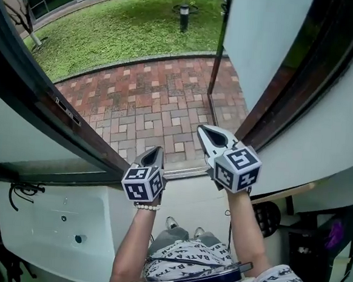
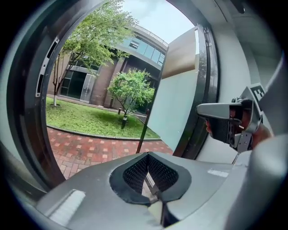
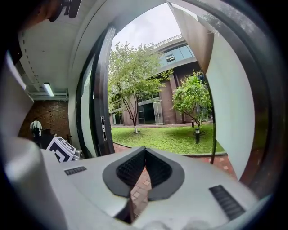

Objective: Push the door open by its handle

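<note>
Grippers number two: left gripper (image 1: 157, 151) and right gripper (image 1: 203, 132), both closed, empty, beside one open door (image 1: 263, 47).

— What is the door made of?
— The door pane (image 1: 263, 47), upper right, looks like frosted glass, smooth and matt white. Its frame (image 1: 297, 80) is dark metal with a slight sheen.
— And the ground outside?
— The paving (image 1: 149, 99), mid-frame, is rough, matt brick, red and pale.
— The tools?
— The left gripper (image 1: 154, 151) and right gripper (image 1: 204, 132) have smooth, matt grey plastic shells. Their pads (image 2: 135, 173) are black and rubbery-looking, with a fine grid texture. The marker cubes (image 1: 143, 183) are matt, printed black on white.
— Anything soft?
— The shorts (image 1: 185, 260), bottom centre, are printed cloth. The bracelet (image 1: 147, 207) is glossy pale beads.
</note>
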`<control>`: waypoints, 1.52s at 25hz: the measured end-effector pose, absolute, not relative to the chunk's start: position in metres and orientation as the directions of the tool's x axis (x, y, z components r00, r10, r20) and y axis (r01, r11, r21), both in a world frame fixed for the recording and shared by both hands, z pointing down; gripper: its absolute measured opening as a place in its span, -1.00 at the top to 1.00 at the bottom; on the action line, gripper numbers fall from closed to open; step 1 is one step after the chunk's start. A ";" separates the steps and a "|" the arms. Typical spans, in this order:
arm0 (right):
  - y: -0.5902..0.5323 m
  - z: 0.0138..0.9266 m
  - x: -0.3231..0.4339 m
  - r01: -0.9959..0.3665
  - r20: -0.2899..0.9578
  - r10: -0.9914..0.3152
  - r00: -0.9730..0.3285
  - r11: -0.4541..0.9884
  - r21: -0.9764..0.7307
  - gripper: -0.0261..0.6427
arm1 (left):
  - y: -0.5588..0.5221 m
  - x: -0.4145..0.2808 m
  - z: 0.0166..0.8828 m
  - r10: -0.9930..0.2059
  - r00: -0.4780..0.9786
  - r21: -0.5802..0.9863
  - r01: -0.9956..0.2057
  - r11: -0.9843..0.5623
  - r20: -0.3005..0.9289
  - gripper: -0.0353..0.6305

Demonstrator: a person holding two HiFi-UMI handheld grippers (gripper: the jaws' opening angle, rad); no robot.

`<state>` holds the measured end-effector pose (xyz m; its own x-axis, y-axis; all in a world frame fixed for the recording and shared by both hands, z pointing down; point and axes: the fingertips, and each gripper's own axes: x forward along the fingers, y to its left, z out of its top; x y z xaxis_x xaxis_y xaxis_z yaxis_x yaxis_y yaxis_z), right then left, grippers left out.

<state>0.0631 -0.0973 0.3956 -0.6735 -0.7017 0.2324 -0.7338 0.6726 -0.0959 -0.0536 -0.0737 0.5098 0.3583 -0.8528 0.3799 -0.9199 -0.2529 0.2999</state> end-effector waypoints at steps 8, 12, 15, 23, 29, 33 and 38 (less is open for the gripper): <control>0.003 0.420 0.104 -0.722 0.251 -0.683 -0.687 0.681 -0.122 0.89 | 0.022 -0.029 0.516 -0.865 0.333 0.306 -0.925 -0.224 0.374 0.91; 0.065 0.435 0.140 -0.719 0.277 -0.671 -0.687 0.684 -0.124 0.89 | 0.081 -0.003 0.515 -0.877 0.311 0.288 -0.934 -0.212 0.366 0.91; 0.114 0.444 0.164 -0.718 0.301 -0.662 -0.686 0.684 -0.132 0.89 | 0.131 0.013 0.519 -0.883 0.283 0.284 -0.942 -0.181 0.375 0.91; 0.215 0.478 0.198 -0.695 0.359 -0.615 -0.702 0.701 -0.157 0.90 | 0.242 0.057 0.526 -0.878 0.240 0.272 -0.953 -0.133 0.413 0.91; 0.265 0.493 0.199 -0.677 0.381 -0.578 -0.722 0.702 -0.219 0.90 | 0.286 0.075 0.523 -0.869 0.255 0.274 -0.951 -0.145 0.424 0.91; 0.281 0.493 0.197 -0.676 0.376 -0.579 -0.723 0.706 -0.214 0.90 | 0.296 0.082 0.517 -0.871 0.274 0.289 -0.944 -0.161 0.407 0.91; 0.293 0.488 0.192 -0.698 0.382 -0.604 -0.699 0.692 -0.183 0.89 | 0.309 0.081 0.508 -0.876 0.281 0.274 -0.945 -0.180 0.391 0.91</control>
<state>0.1924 0.2932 0.4883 -0.6992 -0.6041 0.3824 -0.6981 0.6922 -0.1830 0.0811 0.3087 0.5079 0.2808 -0.8763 0.3915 -0.9447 -0.1804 0.2737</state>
